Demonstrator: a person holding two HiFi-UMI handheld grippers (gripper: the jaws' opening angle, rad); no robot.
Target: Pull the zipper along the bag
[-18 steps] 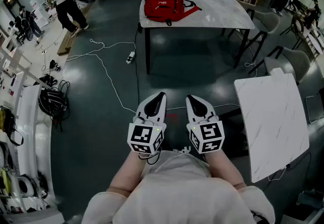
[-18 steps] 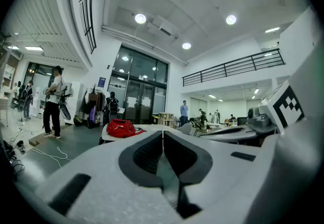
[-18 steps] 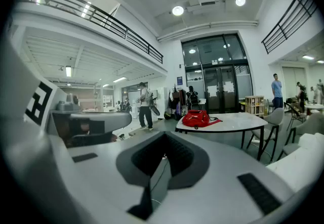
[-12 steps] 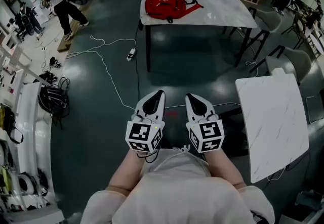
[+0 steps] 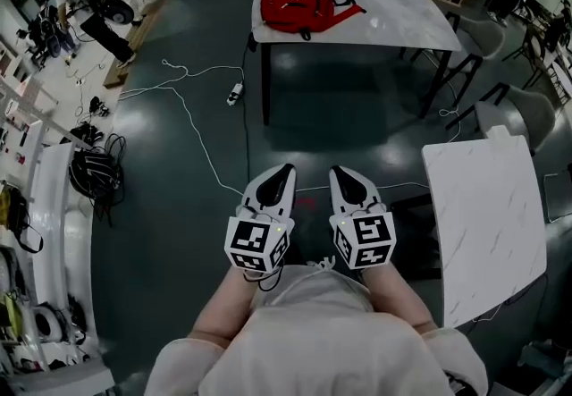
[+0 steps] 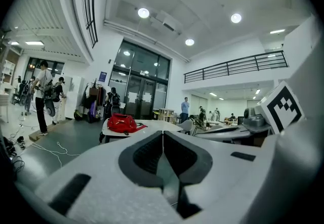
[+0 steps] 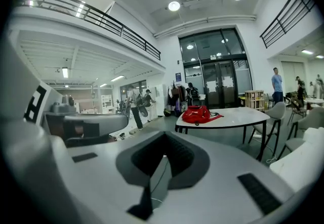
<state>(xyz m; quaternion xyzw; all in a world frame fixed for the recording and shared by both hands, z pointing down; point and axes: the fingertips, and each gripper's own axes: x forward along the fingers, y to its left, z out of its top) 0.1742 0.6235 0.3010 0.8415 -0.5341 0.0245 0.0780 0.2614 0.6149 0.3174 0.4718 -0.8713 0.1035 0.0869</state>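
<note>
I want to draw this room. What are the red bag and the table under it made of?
The red bag looks like soft matte cloth: it slumps and its straps trail. The table top looks like pale marble or an imitation, smooth with grey veins.

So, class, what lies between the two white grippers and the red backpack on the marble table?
Head view: only bare dark floor up to the white marble table bearing the red backpack; a white cable trails leftward.
</note>
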